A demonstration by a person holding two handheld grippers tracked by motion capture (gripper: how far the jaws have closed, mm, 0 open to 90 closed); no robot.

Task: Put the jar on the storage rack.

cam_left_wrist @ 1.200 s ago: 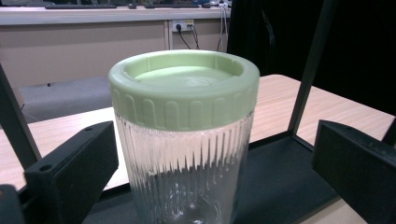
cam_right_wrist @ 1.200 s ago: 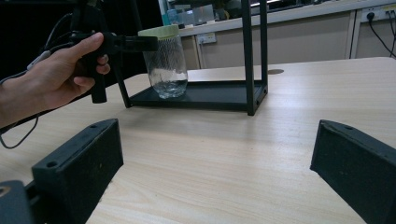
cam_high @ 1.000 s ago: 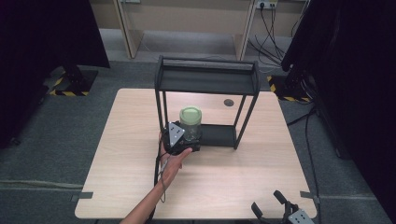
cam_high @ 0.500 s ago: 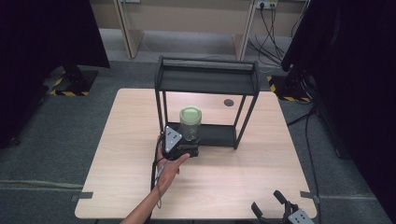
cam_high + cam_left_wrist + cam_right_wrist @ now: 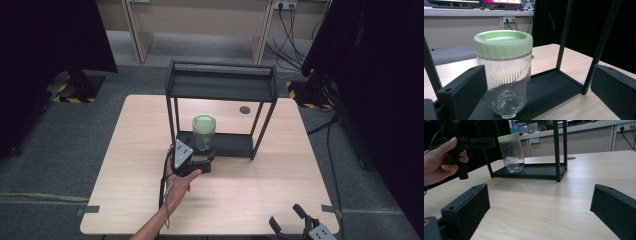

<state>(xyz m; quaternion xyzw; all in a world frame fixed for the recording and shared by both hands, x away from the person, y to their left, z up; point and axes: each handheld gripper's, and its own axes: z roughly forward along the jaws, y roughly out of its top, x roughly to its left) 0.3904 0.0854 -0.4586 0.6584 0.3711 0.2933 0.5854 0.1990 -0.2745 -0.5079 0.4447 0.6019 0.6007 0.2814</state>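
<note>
- Standing upright on the bottom tray of the rack (image 5: 222, 145), at its left end: a ribbed glass jar (image 5: 203, 133) wearing a pale green lid (image 5: 203, 122).
- Left gripper (image 5: 202, 161) is sitting at the rack's front left corner, pointing at the jar, with the person's left hand (image 5: 181, 185) holding it from behind.
- In the left gripper view, the jaws are gaping wide, released; the jar (image 5: 505, 75) is sitting between them, nearer the left jaw, and I cannot tell whether it is touching that jaw.
- Right gripper (image 5: 290, 221) is lying low at the table's (image 5: 280, 190) near right corner, well apart from the rack.
- In the right gripper view, its jaws are spread, gripping nothing, bare tabletop between them; the rack (image 5: 531, 171) and jar (image 5: 511, 152) are showing farther off.
</note>
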